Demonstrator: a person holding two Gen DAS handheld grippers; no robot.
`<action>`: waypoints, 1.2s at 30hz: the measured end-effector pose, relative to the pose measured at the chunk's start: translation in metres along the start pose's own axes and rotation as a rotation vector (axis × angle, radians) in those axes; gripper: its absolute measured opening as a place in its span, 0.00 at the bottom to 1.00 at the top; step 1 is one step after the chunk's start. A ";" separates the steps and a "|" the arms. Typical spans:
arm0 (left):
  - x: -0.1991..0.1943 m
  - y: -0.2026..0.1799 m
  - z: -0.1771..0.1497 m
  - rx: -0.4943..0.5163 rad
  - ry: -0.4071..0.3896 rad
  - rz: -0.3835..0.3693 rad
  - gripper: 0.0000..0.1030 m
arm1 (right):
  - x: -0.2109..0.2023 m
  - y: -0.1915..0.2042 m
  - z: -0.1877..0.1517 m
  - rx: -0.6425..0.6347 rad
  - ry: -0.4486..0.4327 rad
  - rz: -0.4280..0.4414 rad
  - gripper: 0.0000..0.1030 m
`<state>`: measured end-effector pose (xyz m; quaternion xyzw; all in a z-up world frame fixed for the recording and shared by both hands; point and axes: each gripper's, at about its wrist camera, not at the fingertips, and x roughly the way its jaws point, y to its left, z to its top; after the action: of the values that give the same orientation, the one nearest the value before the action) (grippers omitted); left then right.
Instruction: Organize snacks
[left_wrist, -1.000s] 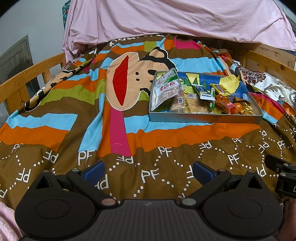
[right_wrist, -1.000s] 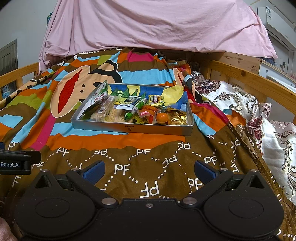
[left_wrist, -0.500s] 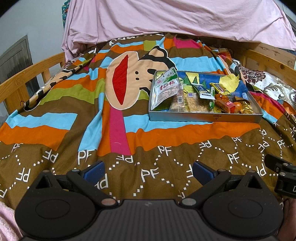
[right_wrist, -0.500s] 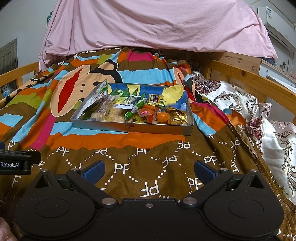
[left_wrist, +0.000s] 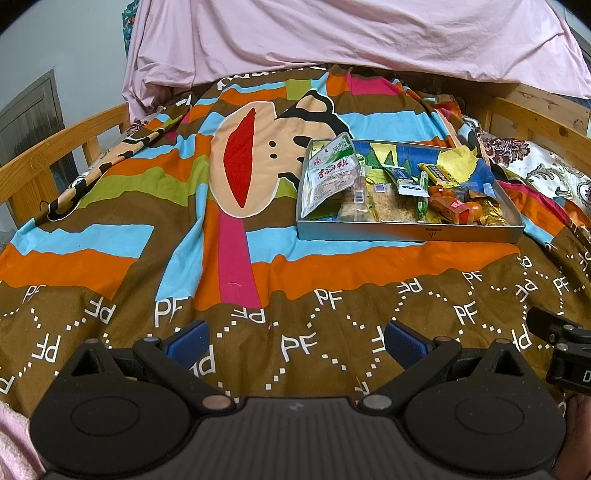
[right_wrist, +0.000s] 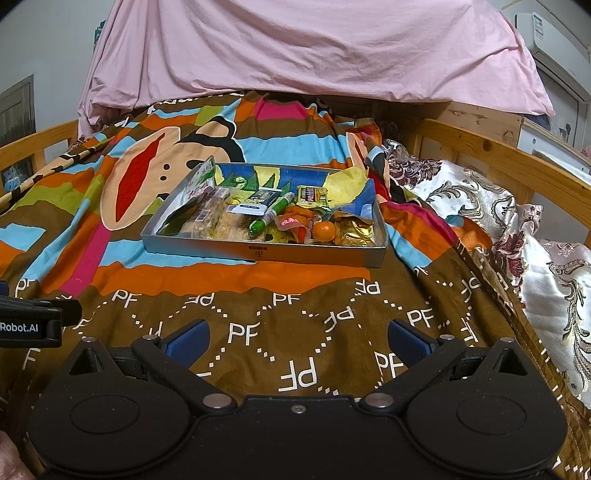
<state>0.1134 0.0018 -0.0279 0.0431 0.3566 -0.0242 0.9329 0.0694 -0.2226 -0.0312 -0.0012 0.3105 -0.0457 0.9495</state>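
Your left gripper (left_wrist: 293, 341) and right gripper (right_wrist: 297, 338) hang released, empty, over bare blanket (right_wrist: 258, 295) well short of the snack tray (right_wrist: 258, 253) front edge.

Lower snacks (right_wrist: 280, 230) in the tray (right_wrist: 258, 253) buried under others; label print illegible.

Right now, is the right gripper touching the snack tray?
Apart. In the right wrist view, the right gripper hangs open over the quilt, and a wide band of bare quilt separates its jaws from the tray.

Black gripper (left_wrist: 293, 341), blue-padded jaws
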 end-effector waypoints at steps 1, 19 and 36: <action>0.000 0.000 0.000 0.000 0.000 0.000 0.99 | 0.000 0.000 0.000 0.000 0.000 0.000 0.99; -0.006 -0.003 -0.002 0.027 -0.019 -0.011 0.99 | 0.001 0.000 0.001 -0.002 0.003 -0.001 0.99; -0.008 0.000 0.002 0.040 -0.020 0.005 0.99 | 0.001 0.001 0.001 -0.003 0.005 -0.002 0.99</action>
<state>0.1092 0.0012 -0.0208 0.0626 0.3466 -0.0292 0.9355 0.0706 -0.2219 -0.0306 -0.0027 0.3130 -0.0462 0.9486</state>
